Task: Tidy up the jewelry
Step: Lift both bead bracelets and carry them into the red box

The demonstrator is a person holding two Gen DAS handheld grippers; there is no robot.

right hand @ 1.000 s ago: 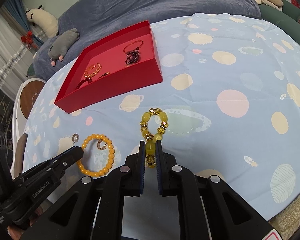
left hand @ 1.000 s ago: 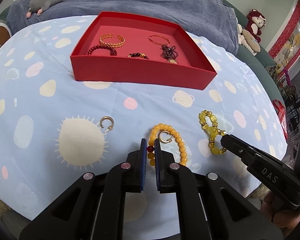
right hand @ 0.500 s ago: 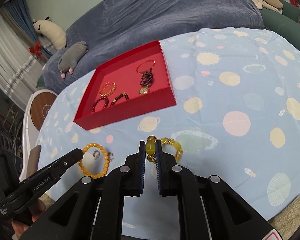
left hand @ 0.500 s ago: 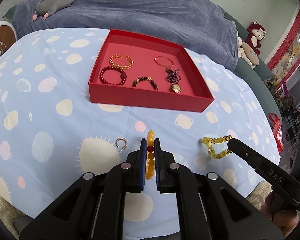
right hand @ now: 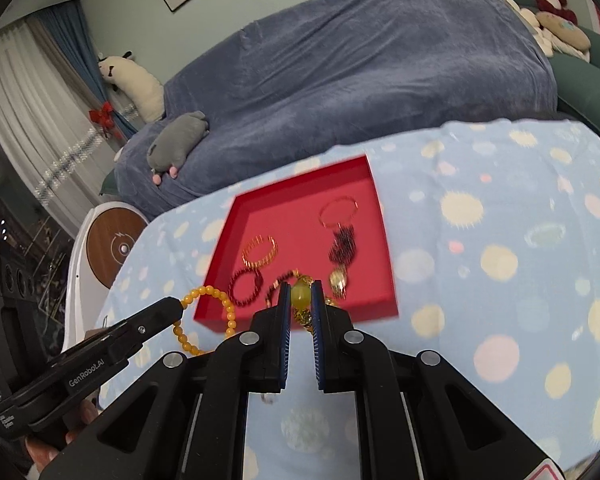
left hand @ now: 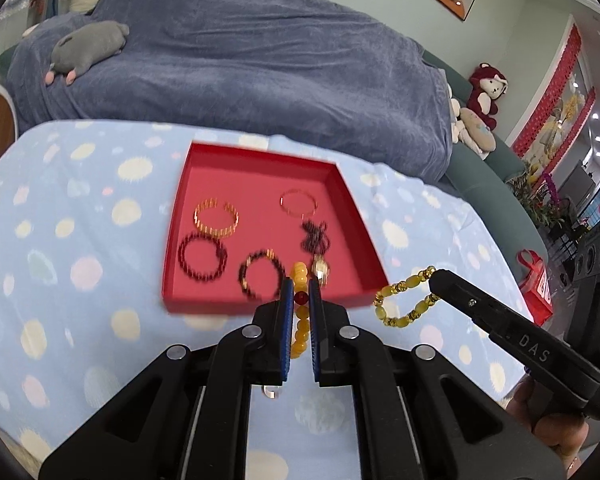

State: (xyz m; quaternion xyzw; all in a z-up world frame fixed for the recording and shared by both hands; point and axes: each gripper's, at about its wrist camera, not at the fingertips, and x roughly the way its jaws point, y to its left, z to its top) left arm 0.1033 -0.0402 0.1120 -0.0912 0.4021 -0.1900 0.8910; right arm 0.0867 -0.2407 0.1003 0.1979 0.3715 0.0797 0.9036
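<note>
My left gripper (left hand: 301, 298) is shut on an orange bead bracelet (left hand: 300, 328) with one dark red bead, lifted off the table; from the right wrist view that bracelet (right hand: 204, 320) hangs from the left gripper's tip at lower left. My right gripper (right hand: 300, 300) is shut on a yellow crystal bracelet (right hand: 301, 298); in the left wrist view it (left hand: 404, 300) dangles from the right gripper's tip. Both hang just before the near wall of the red tray (left hand: 220, 304) (right hand: 364, 308), which holds several bracelets and a dark necklace.
The table wears a light blue spotted cloth (left hand: 80, 280). A small ring (left hand: 270, 392) lies on it beneath my left gripper. Behind the table stands a sofa under a blue cover (left hand: 260, 72) with a grey plush toy (left hand: 88, 48). A person's hand (left hand: 548, 424) holds the right gripper.
Both grippers have risen with their bracelets, lifting them off the cloth and toward the red tray. The two gold earrings stayed on the table and dropped out of sight below.
</note>
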